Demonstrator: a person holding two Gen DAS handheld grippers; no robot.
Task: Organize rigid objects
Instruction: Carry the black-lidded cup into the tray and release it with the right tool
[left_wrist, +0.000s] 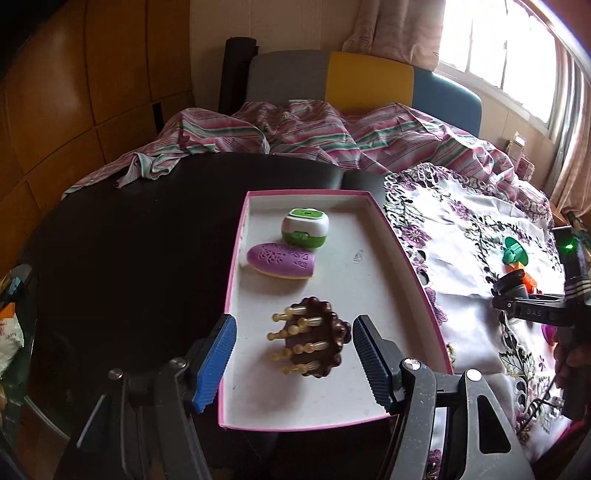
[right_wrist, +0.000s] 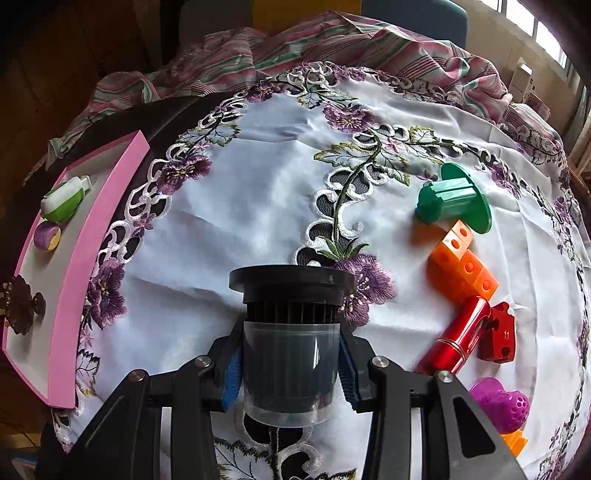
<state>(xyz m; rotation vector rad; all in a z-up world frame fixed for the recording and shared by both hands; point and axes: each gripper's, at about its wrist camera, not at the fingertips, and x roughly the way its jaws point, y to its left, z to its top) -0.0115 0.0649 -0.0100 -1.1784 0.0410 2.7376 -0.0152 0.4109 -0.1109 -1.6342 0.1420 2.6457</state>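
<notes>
Here, three items lie in one pink tray; left hand-held gripper wide, right hand-held gripper clamps one black cylinder.

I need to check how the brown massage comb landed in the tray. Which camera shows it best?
The left wrist view: the comb lies whole in the tray, prongs sideways, between the open left gripper fingers. The right wrist view catches only a dark sliver at the frame edge.
</notes>
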